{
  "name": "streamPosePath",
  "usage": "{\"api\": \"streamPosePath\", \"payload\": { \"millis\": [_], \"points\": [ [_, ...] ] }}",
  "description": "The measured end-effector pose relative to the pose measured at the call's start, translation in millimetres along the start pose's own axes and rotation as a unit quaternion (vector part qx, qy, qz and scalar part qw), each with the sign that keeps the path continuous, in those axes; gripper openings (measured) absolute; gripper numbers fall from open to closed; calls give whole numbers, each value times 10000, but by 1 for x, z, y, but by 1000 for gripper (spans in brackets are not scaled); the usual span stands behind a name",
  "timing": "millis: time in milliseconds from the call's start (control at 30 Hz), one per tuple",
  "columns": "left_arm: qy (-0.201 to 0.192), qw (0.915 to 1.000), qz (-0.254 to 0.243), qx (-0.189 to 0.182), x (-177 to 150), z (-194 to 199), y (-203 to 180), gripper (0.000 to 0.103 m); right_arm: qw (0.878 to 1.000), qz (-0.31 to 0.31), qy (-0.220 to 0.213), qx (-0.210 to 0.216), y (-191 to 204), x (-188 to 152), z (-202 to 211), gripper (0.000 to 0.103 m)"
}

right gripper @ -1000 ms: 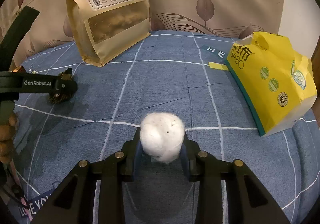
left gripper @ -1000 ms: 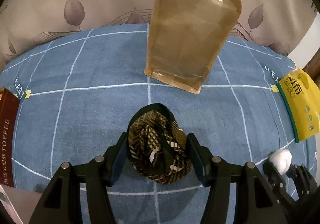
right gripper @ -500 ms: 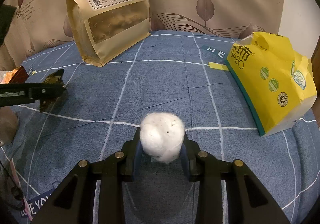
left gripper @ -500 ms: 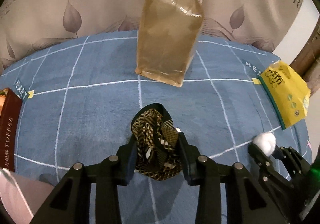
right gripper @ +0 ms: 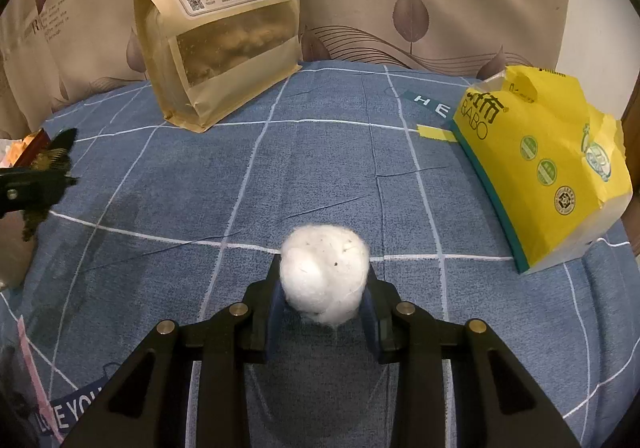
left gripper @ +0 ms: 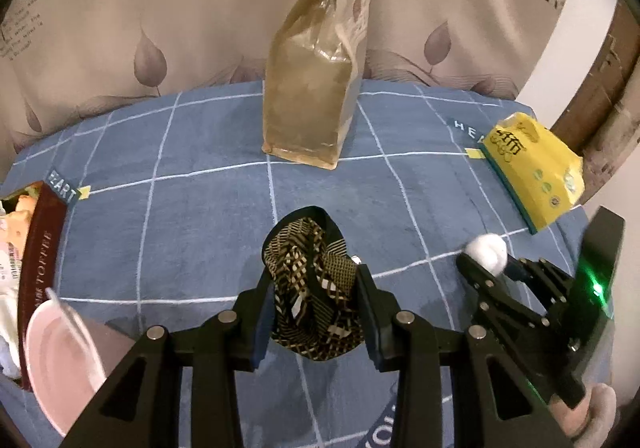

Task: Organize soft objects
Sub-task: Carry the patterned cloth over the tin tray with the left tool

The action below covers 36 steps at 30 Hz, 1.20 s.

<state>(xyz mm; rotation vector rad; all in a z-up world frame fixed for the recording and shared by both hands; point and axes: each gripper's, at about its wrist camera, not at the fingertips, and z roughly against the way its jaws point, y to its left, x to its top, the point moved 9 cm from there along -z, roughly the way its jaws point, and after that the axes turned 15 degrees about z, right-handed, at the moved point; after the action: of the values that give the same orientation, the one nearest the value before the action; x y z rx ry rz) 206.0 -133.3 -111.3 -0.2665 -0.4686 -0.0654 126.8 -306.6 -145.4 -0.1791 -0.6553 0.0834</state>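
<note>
Both soft things are in hand, so the carrying step looks underway: the left gripper point(left gripper: 316, 298) is clamped on the patterned cloth point(left gripper: 314, 288), the right gripper point(right gripper: 323, 298) pinches the cotton ball point(right gripper: 324, 274). Next comes a drop spot (perhaps the pink bowl point(left gripper: 60, 364) at eight o'clock). The blue quilt point(left gripper: 192, 216) lies open toward twelve, up to the brown pouch point(left gripper: 312, 104); the yellow pack point(right gripper: 544, 168) crowds two o'clock.

Black-gold geometric-print cloth point(left gripper: 314, 284); white cotton ball point(right gripper: 324, 274); blue blanket point(right gripper: 320, 168) (white grid lines); yellow pack point(right gripper: 544, 168)
</note>
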Motion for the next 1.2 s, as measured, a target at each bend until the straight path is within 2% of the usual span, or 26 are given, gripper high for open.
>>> {"api": "streamPosePath", "payload": {
  "millis": [300,633,933,1200],
  "points": [
    [-115,9998,-99,-120,-5,36,0,38,10000,15,7,-15,0,0,0,33],
    [-316,9994,-120,-108,-5,77,20,38,10000,29,18,-34,0,0,-1,33],
    [-550,9984,15,114,2,110,66,38,10000,59,25,-59,0,0,0,33],
    [-709,9953,300,585,12,126,132,38,9999,81,31,-76,-1,0,-1,33]
  ]
}}
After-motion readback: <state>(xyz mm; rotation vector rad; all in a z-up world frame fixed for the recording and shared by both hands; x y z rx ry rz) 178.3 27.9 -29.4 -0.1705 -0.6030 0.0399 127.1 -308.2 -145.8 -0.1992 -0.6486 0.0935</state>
